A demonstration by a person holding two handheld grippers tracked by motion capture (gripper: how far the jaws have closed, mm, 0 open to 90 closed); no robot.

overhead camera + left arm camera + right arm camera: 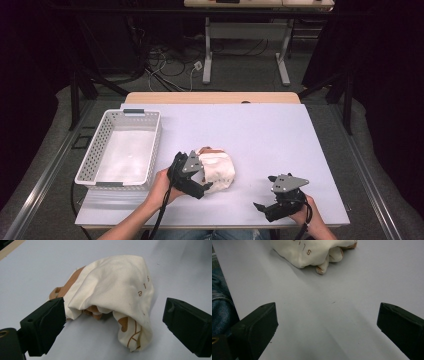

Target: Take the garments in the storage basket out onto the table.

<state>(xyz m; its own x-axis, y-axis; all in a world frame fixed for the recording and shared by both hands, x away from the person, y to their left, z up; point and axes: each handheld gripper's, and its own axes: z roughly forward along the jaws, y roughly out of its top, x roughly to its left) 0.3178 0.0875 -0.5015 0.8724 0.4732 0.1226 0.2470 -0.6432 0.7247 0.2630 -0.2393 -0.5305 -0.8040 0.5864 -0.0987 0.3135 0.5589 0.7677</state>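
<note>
On table (280, 140) | left claw (113, 322) wide apart at cloth (115, 287)

cream cloth (112, 285) brown-printed, white basket (120, 150)

A white perforated basket (95, 155) sits on the pale table (260, 130), at its left edge.

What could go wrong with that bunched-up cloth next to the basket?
The crumpled cream cloth with brown print lies loose between the wide-open jaws of the left gripper, so a pinch might catch just one fold and the rest could dangle. It might then snag on the rim of the white perforated plastic basket. The right gripper is open over bare table, too far off to help.
</note>
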